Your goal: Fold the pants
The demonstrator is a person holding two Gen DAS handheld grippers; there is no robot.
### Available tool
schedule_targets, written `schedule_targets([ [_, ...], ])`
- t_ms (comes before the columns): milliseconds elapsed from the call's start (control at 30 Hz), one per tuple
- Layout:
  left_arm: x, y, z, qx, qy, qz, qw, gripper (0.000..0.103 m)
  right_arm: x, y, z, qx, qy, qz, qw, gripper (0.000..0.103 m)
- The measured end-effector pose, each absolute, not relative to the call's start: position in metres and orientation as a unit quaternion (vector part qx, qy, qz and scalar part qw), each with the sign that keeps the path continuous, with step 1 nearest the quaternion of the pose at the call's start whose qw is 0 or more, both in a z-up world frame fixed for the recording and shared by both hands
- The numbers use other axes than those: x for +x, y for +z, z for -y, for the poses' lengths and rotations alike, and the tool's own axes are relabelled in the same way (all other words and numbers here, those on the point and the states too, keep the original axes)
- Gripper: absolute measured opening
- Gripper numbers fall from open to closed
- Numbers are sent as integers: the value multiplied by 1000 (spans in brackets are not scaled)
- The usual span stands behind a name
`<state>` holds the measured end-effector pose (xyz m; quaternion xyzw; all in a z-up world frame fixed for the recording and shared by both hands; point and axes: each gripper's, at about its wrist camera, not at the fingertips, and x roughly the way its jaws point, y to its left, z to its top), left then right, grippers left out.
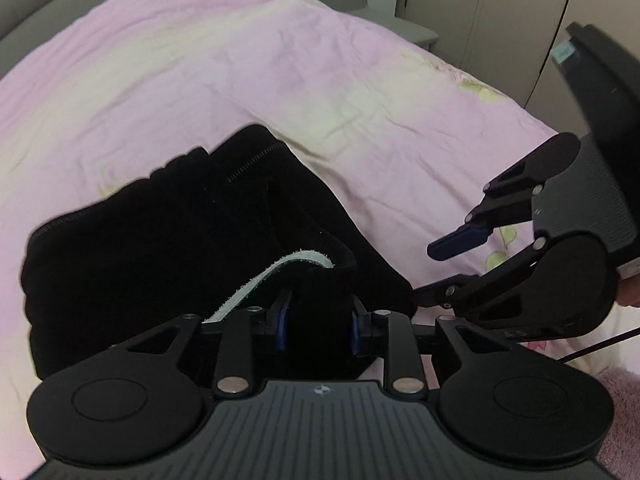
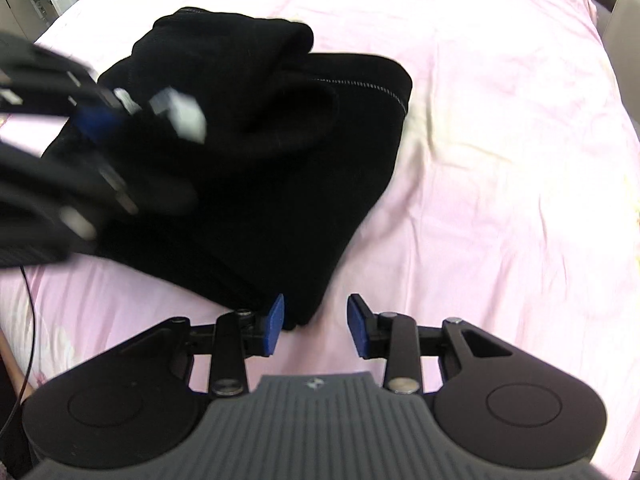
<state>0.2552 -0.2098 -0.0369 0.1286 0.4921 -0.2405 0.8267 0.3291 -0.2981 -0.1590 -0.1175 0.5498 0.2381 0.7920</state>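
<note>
Black pants (image 1: 168,236) lie folded in a thick bundle on the pink bed sheet (image 1: 240,60); they also show in the right wrist view (image 2: 260,152). My left gripper (image 1: 318,326) has its jaws wide apart around a raised fold of the black cloth, with a pale label strip (image 1: 272,276) beside the left finger. It appears blurred at the left of the right wrist view (image 2: 100,120). My right gripper (image 2: 316,326) is open and empty, its fingers at the near corner of the bundle. It also shows in the left wrist view (image 1: 440,268), right of the pants.
The bed sheet (image 2: 500,160) stretches wide to the right of the pants. Grey wardrobe doors (image 1: 500,8) and a headboard stand beyond the bed. A thin black cable (image 2: 28,320) hangs at the bed's left edge. A fuzzy pink rug (image 1: 620,400) lies at lower right.
</note>
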Motion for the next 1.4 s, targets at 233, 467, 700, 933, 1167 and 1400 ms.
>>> schedule_targets([
  [233,275,-45,183,-16,-295,-532,794,62,320,-161,305,-120,240,-556,787,39],
  [467,256,-15,153,-16,-316,-518,795,68,311,-130,293,-123,237,-541,797,43],
  [700,248,10,87,48,-229,-494,838,68,319,-92,272,-104,238,-503,824,56],
  [933,258,-4,27,72,-141,-492,856,68,354,-97,250,-27,222,-504,834,60],
  [1167,267,-35,-4,56,-149,-520,839,63,414,-115,233,52,193,-502,841,60],
  [1400,281,-55,-9,31,-177,-531,828,56,438,-139,223,104,182,-514,832,28],
])
